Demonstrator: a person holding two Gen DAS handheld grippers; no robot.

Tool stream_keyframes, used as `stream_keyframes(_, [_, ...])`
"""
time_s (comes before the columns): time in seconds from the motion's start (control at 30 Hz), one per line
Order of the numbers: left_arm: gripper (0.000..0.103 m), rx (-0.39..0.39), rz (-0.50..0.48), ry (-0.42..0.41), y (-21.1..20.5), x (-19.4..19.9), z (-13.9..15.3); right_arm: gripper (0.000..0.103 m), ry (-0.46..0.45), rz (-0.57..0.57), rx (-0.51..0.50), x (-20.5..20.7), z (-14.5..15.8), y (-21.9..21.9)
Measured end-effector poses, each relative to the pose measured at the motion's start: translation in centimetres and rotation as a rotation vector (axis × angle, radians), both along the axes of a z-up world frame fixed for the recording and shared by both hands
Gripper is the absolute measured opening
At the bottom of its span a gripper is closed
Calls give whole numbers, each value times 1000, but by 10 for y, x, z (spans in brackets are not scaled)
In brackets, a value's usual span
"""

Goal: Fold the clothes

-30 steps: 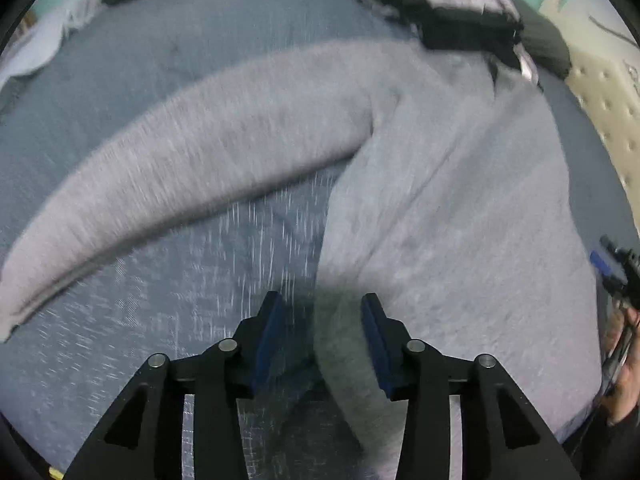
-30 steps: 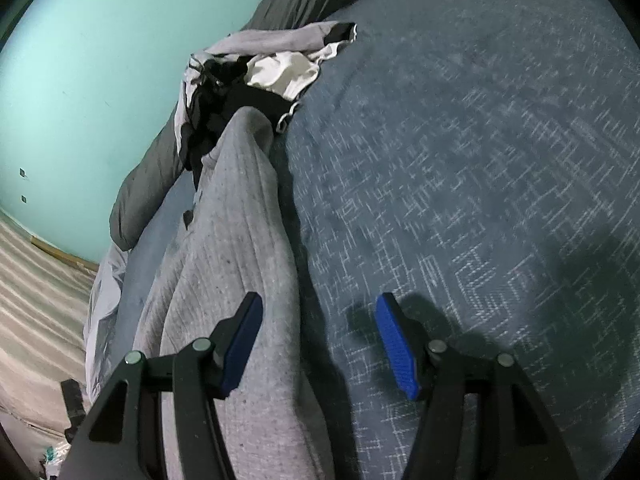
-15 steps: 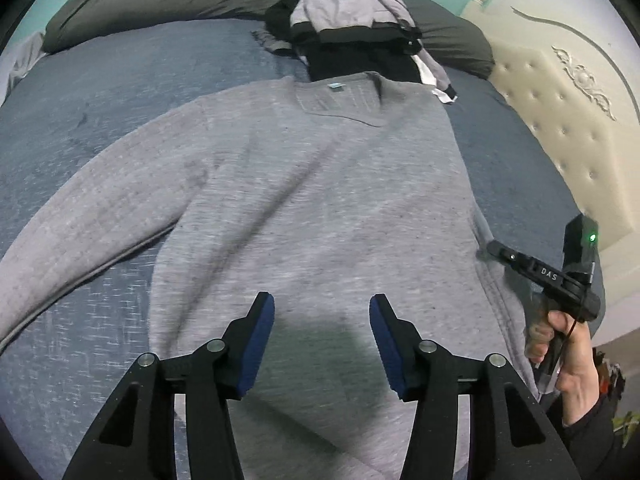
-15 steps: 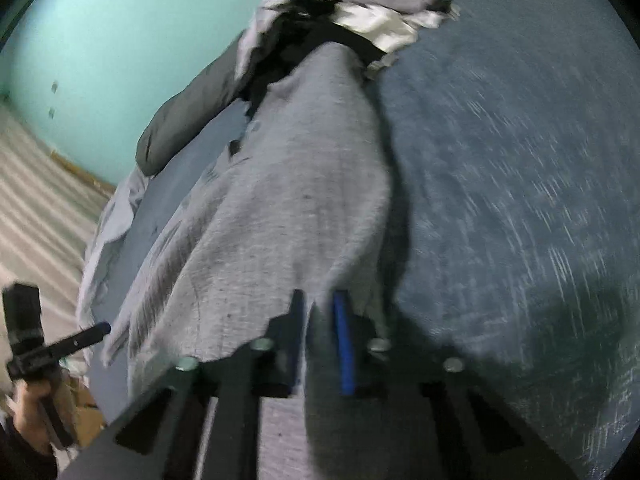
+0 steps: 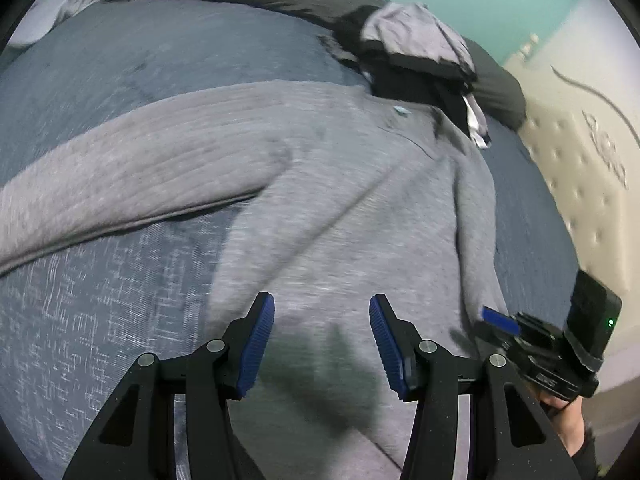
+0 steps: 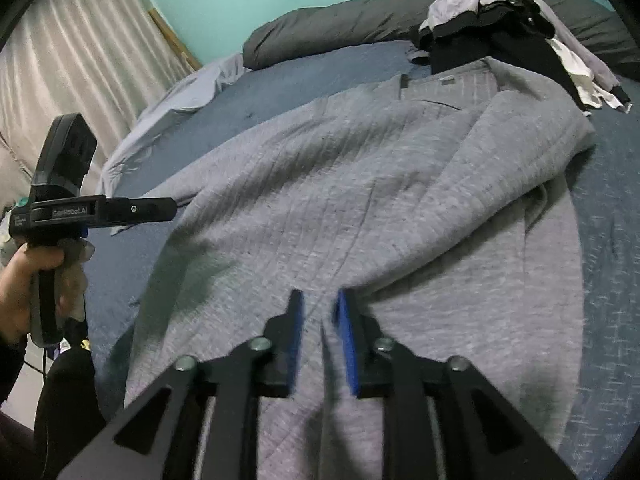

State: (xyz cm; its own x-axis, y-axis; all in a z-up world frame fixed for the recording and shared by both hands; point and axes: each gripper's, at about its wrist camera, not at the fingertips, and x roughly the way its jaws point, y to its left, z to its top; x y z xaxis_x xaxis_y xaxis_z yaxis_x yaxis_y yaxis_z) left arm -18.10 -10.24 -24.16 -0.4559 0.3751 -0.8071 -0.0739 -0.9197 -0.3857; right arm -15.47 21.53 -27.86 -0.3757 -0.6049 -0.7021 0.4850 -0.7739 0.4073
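Observation:
A grey knit sweater (image 5: 352, 208) (image 6: 320, 200) lies face up on the blue bedspread (image 5: 100, 320), collar toward the far end. Its left sleeve (image 5: 140, 176) stretches out to the left. Its right sleeve (image 6: 500, 184) lies folded diagonally across the body. My left gripper (image 5: 322, 332) hovers open over the lower body with nothing between its pads; in the right wrist view the left gripper (image 6: 170, 205) shows side-on at the left, held by a hand. My right gripper (image 6: 320, 320) has narrow jaws that are opening above the sleeve's end, a fabric crease lying between them. The right gripper (image 5: 494, 320) also shows at the sweater's right edge.
A heap of black, grey and white clothes (image 5: 416, 44) (image 6: 500, 12) sits beyond the collar against a dark bolster (image 6: 340, 28). A cream tufted headboard (image 5: 580, 184) bounds the right side. A pale sheet (image 6: 180, 96) and curtain (image 6: 80, 60) lie to the left.
My right gripper shut on the right sleeve, carried it over the sweater's body, and its jaws now stand apart. My left gripper swung toward the middle and back left, staying open.

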Motion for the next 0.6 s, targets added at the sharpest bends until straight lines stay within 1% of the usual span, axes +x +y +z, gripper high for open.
stream_keyframes(0.03, [54,10,13,2,-5,0,-3,47,-13,-9,-17,1,1,4])
stream_keyframes(0.07, [54,21,27,9,-10,0,-7,49,-21,-25,-38,-1,3,10])
stream_keyframes(0.23, [54,50,66,54,-17,-4,-15,51,-3,-219,-180,-1,21,71])
stream_keyframes(0.27, [54,50,68,69,-17,-4,-15,51,8,-279,-193,-3,23,85])
stream_keyframes(0.37, [54,51,75,114,-15,-6,-15,51,17,-476,-166,-10,19,120])
stream_keyframes(0.43, [54,49,83,135,-16,-6,-17,51,-14,-536,-124,-18,11,129])
stream_keyframes(0.5, [54,41,83,142,-16,-7,-21,51,-26,-538,-92,-25,6,128])
stream_keyframes(0.6, [54,30,74,146,-19,-8,-26,51,-45,-499,-44,-39,1,122])
